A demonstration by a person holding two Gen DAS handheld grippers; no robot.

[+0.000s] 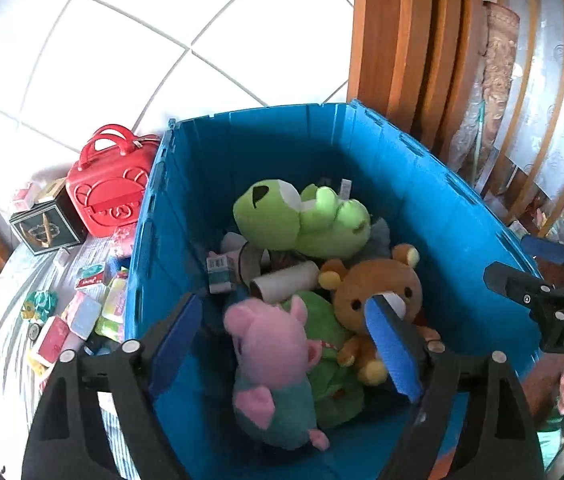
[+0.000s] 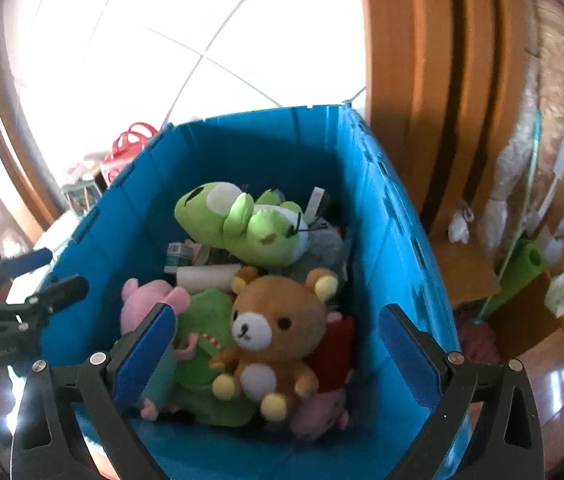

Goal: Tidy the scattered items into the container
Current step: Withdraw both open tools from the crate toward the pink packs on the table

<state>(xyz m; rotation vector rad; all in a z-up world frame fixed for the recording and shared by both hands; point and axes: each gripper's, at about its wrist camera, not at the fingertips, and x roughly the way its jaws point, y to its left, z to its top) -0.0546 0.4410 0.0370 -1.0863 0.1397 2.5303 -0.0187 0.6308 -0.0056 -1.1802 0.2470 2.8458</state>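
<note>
blue container (image 1: pixel 422 184) fills the centre of both frames, piled with plush toys. left gripper (image 1: pixel 290 344) and right gripper (image 2: pixel 278 356) hang over it, jaws wide, empty. small boxes (image 1: pixel 82 312) at lower left remain outside; reaching across could snag the rim.

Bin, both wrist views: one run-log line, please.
bin: plush toys inside | left gripper: open, empty | right gripper: open, empty | boxes: still outside
</note>
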